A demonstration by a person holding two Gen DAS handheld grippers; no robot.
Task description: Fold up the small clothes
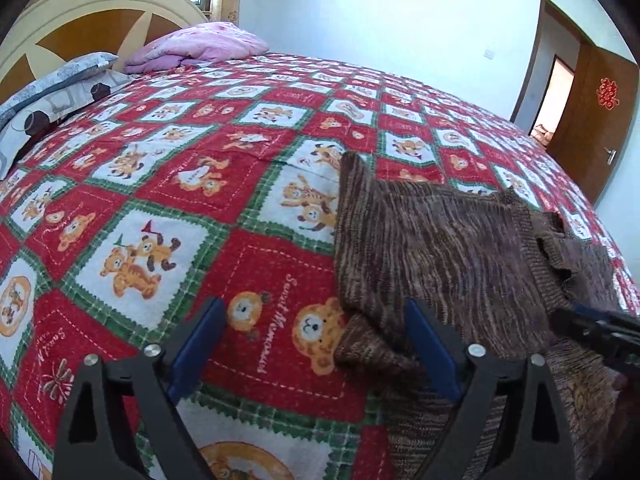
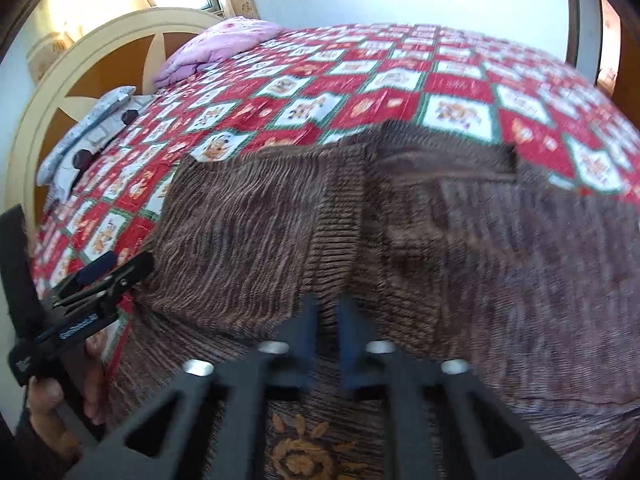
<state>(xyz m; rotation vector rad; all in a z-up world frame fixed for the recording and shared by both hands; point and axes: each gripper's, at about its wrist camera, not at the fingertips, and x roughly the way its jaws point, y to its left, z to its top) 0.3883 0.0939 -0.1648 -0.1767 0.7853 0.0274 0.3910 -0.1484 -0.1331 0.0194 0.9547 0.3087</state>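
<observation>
A small brown knitted sweater [image 1: 440,240] lies on the red bear-print bedspread [image 1: 200,168], its upper part folded over. My left gripper [image 1: 316,320] is open at the sweater's left edge, with a folded sleeve corner [image 1: 372,344] between its blue fingers. In the right wrist view the sweater [image 2: 440,220] fills the middle, with an orange embroidered flower [image 2: 304,448] near the bottom. My right gripper [image 2: 328,312] is nearly closed, its jaws pinching the sweater's fabric. The left gripper also shows in the right wrist view [image 2: 108,276], and the right gripper's tip in the left wrist view [image 1: 592,324].
A pink folded quilt [image 1: 200,46] and grey patterned pillows [image 1: 60,92] lie at the bed's head, against a cream and brown headboard [image 1: 92,12]. A brown door [image 1: 588,112] stands open at the far right. The bedspread stretches wide to the left of the sweater.
</observation>
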